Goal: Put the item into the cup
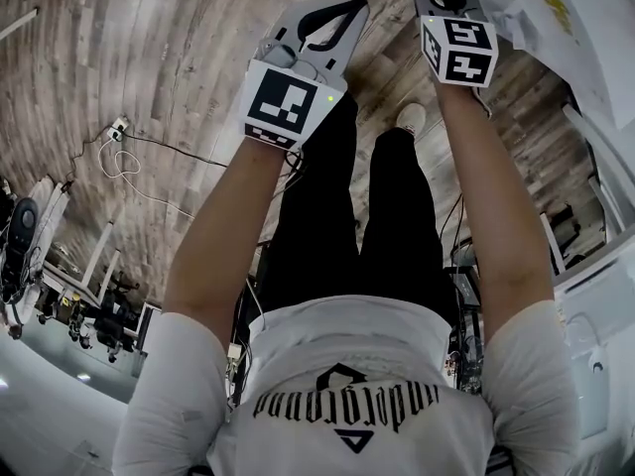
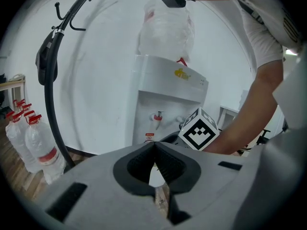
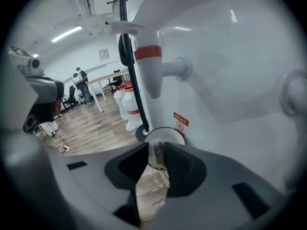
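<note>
In the right gripper view my right gripper (image 3: pixel 157 150) hovers close to a white water dispenser (image 3: pixel 230 80), under its red tap (image 3: pixel 147 66). A small pale item (image 3: pixel 156 156) with a purplish mark fills the narrow gap between the pads. Just past the tips is a round cup (image 3: pixel 173 134) with a white rim and dark inside. My left gripper (image 2: pixel 154 146) is shut with nothing in it and hangs to the left of the right one. The head view shows the left gripper (image 1: pixel 357 6) and the right gripper's marker cube (image 1: pixel 458 48); the right jaws are cut off at the top edge.
A black coat stand (image 2: pixel 50 80) rises left of the dispenser (image 2: pixel 168 104), with several water bottles (image 2: pixel 41 150) on the wooden floor beside it. A cable and socket (image 1: pixel 117 127) lie on the floor to the left. Desks and a person (image 3: pixel 79 80) stand far back.
</note>
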`<state>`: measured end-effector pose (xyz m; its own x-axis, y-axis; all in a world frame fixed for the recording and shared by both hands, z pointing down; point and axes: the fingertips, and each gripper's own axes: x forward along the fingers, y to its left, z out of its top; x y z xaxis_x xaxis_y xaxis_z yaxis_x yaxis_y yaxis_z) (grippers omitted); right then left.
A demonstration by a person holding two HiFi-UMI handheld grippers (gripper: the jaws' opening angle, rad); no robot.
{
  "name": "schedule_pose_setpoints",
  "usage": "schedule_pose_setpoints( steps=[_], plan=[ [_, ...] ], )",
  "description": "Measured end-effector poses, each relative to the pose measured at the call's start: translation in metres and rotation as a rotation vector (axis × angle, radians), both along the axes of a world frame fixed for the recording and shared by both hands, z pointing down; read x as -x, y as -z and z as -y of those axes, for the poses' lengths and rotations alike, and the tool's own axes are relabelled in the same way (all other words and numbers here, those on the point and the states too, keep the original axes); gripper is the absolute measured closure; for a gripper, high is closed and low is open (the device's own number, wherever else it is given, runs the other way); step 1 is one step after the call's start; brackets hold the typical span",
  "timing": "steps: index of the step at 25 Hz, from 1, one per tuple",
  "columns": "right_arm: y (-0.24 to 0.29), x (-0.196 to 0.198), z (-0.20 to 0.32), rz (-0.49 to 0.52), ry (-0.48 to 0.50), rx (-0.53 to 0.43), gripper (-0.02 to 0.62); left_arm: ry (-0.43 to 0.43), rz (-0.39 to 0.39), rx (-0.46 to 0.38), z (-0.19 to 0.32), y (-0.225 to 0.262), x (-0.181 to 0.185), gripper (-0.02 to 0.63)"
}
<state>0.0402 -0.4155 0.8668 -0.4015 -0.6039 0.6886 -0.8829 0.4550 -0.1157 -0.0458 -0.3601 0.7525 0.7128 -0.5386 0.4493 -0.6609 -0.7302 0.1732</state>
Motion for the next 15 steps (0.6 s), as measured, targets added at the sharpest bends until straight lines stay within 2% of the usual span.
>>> schedule_pose_setpoints(
  steps=[8, 15],
  plan=[
    [0.001, 0.008, 0.004, 0.003, 0.006, -0.008, 0.401, 0.005, -0.003, -0.012, 0.005, 0.002, 0.008, 0.598],
    [0.028, 0.01, -0.002, 0.006, 0.018, -0.032, 0.387, 0.015, -0.004, -0.018, 0.001, 0.021, 0.006, 0.598]
  ],
)
